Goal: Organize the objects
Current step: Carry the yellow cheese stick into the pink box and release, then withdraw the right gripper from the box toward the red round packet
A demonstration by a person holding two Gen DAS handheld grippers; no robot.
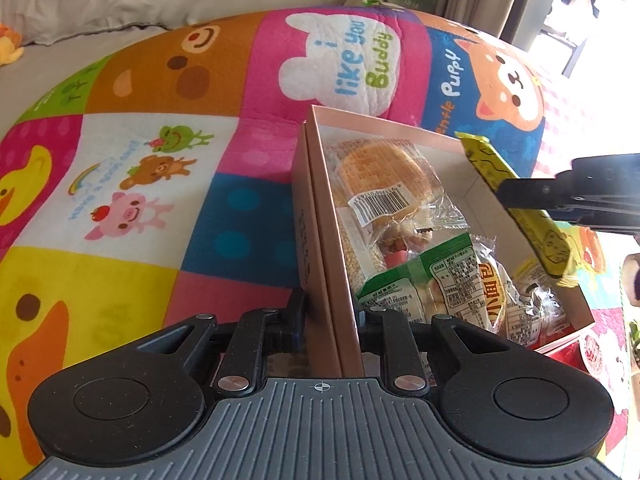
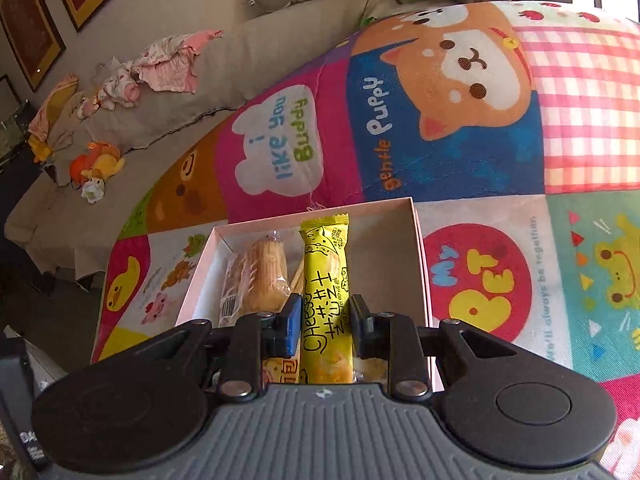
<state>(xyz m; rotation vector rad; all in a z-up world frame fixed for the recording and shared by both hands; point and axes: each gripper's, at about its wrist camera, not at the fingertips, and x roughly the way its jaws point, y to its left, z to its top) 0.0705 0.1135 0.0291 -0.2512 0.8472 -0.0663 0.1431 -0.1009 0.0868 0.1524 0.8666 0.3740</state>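
Above pink box (image 2: 420, 256) of wrapped buns (image 1: 384, 184): right hand-held gripper (image 2: 325, 316) clamped on yellow cheese snack bar (image 2: 326, 280); left hand-held gripper (image 1: 332, 312) pinching box wall.

The left gripper (image 1: 330, 312) points steeply downward, its jaws narrowed onto the pink box wall (image 1: 320, 240) between them, while the right gripper (image 2: 325, 316), also angled down, is clamped on a yellow cheese snack packet (image 2: 326, 280) and reaches in from the right in the left wrist view.
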